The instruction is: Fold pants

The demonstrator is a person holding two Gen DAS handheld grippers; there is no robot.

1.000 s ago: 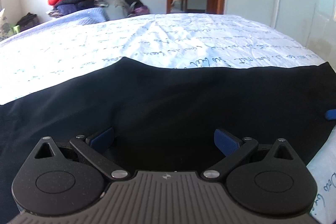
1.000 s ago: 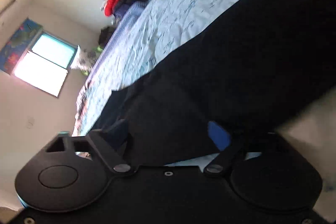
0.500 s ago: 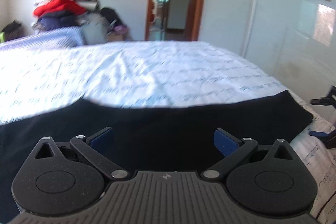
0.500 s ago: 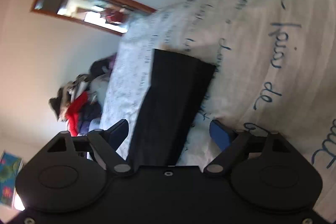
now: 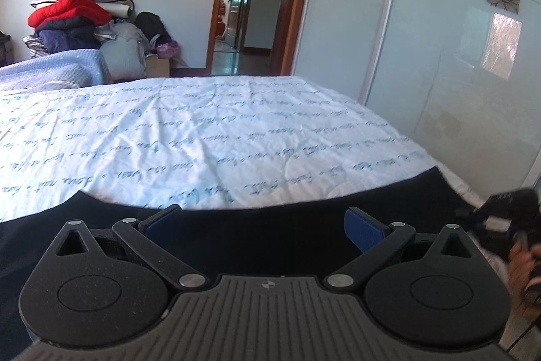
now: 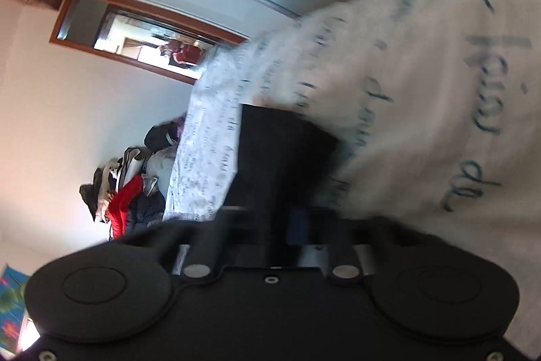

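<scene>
Black pants [image 5: 304, 202] lie stretched across the near part of a white bed sheet [image 5: 203, 131] printed with script. My left gripper [image 5: 262, 222] hovers above them, its blue pads [image 5: 363, 230] wide apart and nothing between them. In the right wrist view the narrow end of the pants [image 6: 280, 151] runs straight into my right gripper [image 6: 282, 220], whose jaws have come together on the cloth. That gripper [image 5: 507, 212] and the hand [image 5: 520, 266] holding it appear blurred at the right edge of the left wrist view, by the pant leg's end.
A pile of clothes [image 5: 74, 19] with a red jacket stands beyond the bed's far left corner. An open doorway [image 5: 240, 5] is behind the bed, and a white wardrobe [image 5: 439, 56] with flower decals runs along the right side. The bed's right edge is close to the pant leg's end.
The left gripper has risen and drawn back, so the pants now fill less of its view. The right gripper has rolled, swung to the end of the pant leg and shut on it.
</scene>
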